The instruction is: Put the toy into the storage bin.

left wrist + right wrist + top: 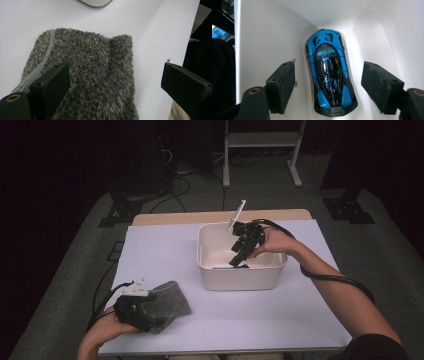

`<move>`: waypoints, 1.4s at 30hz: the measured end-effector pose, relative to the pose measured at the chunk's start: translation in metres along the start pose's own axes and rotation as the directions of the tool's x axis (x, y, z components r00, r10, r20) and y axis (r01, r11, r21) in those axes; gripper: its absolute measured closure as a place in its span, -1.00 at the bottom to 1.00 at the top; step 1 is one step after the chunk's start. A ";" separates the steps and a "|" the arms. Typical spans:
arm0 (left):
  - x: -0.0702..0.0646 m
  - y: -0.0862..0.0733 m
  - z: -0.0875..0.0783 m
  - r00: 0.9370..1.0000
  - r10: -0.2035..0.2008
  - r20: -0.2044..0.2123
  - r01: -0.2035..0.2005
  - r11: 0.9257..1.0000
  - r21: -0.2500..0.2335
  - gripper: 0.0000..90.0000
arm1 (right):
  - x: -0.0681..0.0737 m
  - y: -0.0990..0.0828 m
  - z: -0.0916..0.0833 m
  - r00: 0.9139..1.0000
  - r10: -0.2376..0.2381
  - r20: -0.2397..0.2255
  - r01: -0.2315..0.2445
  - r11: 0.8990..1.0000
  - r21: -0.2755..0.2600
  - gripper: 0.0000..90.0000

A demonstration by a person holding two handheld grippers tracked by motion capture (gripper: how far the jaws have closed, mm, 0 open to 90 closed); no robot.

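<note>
A blue and black toy car [329, 75] lies on the floor of a white plastic bin [240, 281], close to one wall [262, 37]. My right gripper [328, 72] hangs inside the bin, pointing down over the car, open, with a jaw on either side and a gap to the car on both. In the high view the right gripper [239, 259] is over the bin's near right part. A grey fuzzy cloth [171, 301] lies at the table's near left. My left gripper [149, 319] rests there, open, with one jaw over the cloth [95, 75] and the other over the bare table.
A white sheet [225, 325] covers the table. Its edge [192, 32] runs just beside my left gripper's outer jaw. Behind the table on the floor stand a white metal frame [260, 142] and dark stands with cables [175, 185].
</note>
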State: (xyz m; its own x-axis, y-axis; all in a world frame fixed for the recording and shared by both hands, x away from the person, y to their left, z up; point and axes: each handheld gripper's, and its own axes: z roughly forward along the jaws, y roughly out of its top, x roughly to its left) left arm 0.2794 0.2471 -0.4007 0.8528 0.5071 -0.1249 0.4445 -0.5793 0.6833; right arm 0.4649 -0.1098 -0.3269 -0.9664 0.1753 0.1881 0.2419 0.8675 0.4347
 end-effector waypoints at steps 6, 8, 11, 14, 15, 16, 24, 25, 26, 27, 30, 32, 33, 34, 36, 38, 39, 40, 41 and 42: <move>-0.001 -0.001 -0.001 1.000 0.000 0.002 0.000 1.000 -0.008 -0.82 | 0.002 -0.001 -0.007 1.000 0.007 0.010 -0.007 1.000 -0.008 -0.44; -0.002 -0.003 -0.001 1.000 -0.008 0.002 0.008 1.000 -0.010 -0.82 | 0.003 -0.001 -0.010 1.000 0.007 0.012 -0.007 1.000 -0.013 -0.44; -0.004 -0.004 -0.003 1.000 -0.011 -0.004 0.011 1.000 -0.010 -0.82 | 0.007 0.000 -0.015 1.000 0.007 0.018 -0.007 1.000 -0.019 -0.45; -0.005 -0.004 -0.004 1.000 -0.006 -0.007 0.006 1.000 -0.011 -0.82 | 0.009 0.001 -0.017 1.000 0.000 0.022 0.000 1.000 -0.022 -0.45; -0.005 -0.004 -0.005 1.000 -0.005 -0.008 0.005 1.000 -0.012 -0.82 | 0.010 0.001 -0.019 1.000 0.002 0.023 -0.002 1.000 -0.021 -0.47; -0.006 -0.003 -0.005 1.000 -0.002 -0.008 0.002 1.000 -0.014 -0.82 | 0.011 0.002 -0.021 1.000 0.001 0.025 -0.001 1.000 -0.023 -0.48; -0.006 -0.004 -0.004 1.000 -0.004 -0.005 0.004 1.000 -0.008 -0.82 | 0.021 0.000 -0.038 0.999 0.009 0.044 -0.007 0.999 -0.039 -0.48; -0.006 -0.004 -0.004 1.000 -0.004 -0.005 0.004 1.000 -0.008 -0.82 | 0.021 -0.001 -0.040 0.999 0.007 0.046 -0.006 0.999 -0.041 -0.48; -0.006 -0.004 -0.004 1.000 -0.004 -0.005 0.004 1.000 -0.009 -0.82 | 0.022 -0.003 -0.044 0.999 0.004 0.049 -0.002 0.999 -0.049 -0.48; -0.005 -0.005 -0.003 1.000 -0.004 -0.006 0.004 1.000 -0.008 -0.82 | 0.023 -0.003 -0.046 0.999 0.003 0.054 0.000 0.999 -0.051 -0.48; -0.005 -0.005 -0.003 1.000 -0.002 -0.005 0.001 1.000 -0.005 -0.82 | 0.025 -0.004 -0.050 0.998 0.005 0.056 -0.002 0.998 -0.059 -0.48; -0.005 -0.005 -0.002 1.000 -0.003 -0.005 0.003 1.000 -0.004 -0.82 | 0.027 -0.006 -0.054 0.998 0.004 0.062 0.000 0.998 -0.063 -0.48; -0.004 -0.005 -0.002 1.000 -0.004 -0.005 0.004 1.000 -0.003 -0.82 | 0.028 -0.006 -0.056 0.998 0.003 0.066 0.001 0.998 -0.067 -0.48; -0.004 -0.005 -0.002 1.000 -0.004 -0.004 0.004 1.000 -0.003 -0.82 | 0.030 -0.008 -0.060 0.997 0.001 0.071 0.004 0.998 -0.070 -0.48; -0.005 -0.005 -0.002 1.000 -0.006 -0.004 0.006 1.000 -0.008 -0.82 | 0.032 -0.009 -0.063 0.997 0.003 0.075 0.003 0.997 -0.074 -0.48; -0.004 -0.005 -0.003 1.000 -0.005 -0.004 0.005 1.000 -0.008 -0.82 | 0.033 -0.011 -0.067 0.997 0.004 0.079 0.002 0.997 -0.079 -0.48; -0.004 -0.005 -0.003 1.000 -0.005 -0.004 0.005 1.000 -0.008 -0.82 | 0.033 -0.011 -0.067 0.997 0.004 0.079 0.002 0.997 -0.079 -0.48; -0.004 -0.005 -0.003 1.000 -0.006 -0.004 0.006 1.000 -0.010 -0.82 | 0.034 -0.012 -0.070 0.996 0.006 0.085 0.001 0.996 -0.084 -0.48; -0.004 -0.005 -0.003 1.000 -0.007 -0.003 0.007 1.000 -0.010 -0.82 | 0.034 -0.012 -0.070 0.996 0.006 0.085 0.001 0.996 -0.084 -0.48; -0.004 -0.005 -0.002 1.000 -0.007 -0.004 0.007 1.000 -0.008 -0.82 | 0.035 -0.013 -0.072 0.996 0.005 0.087 0.002 0.996 -0.085 -0.48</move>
State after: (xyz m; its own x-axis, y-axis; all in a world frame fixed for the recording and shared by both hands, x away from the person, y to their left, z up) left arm 0.2727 0.2496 -0.4019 0.8486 0.5136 -0.1267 0.4482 -0.5710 0.6878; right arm 0.4345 -0.1487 -0.2628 -0.9691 0.2194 0.1130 0.2461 0.8251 0.5085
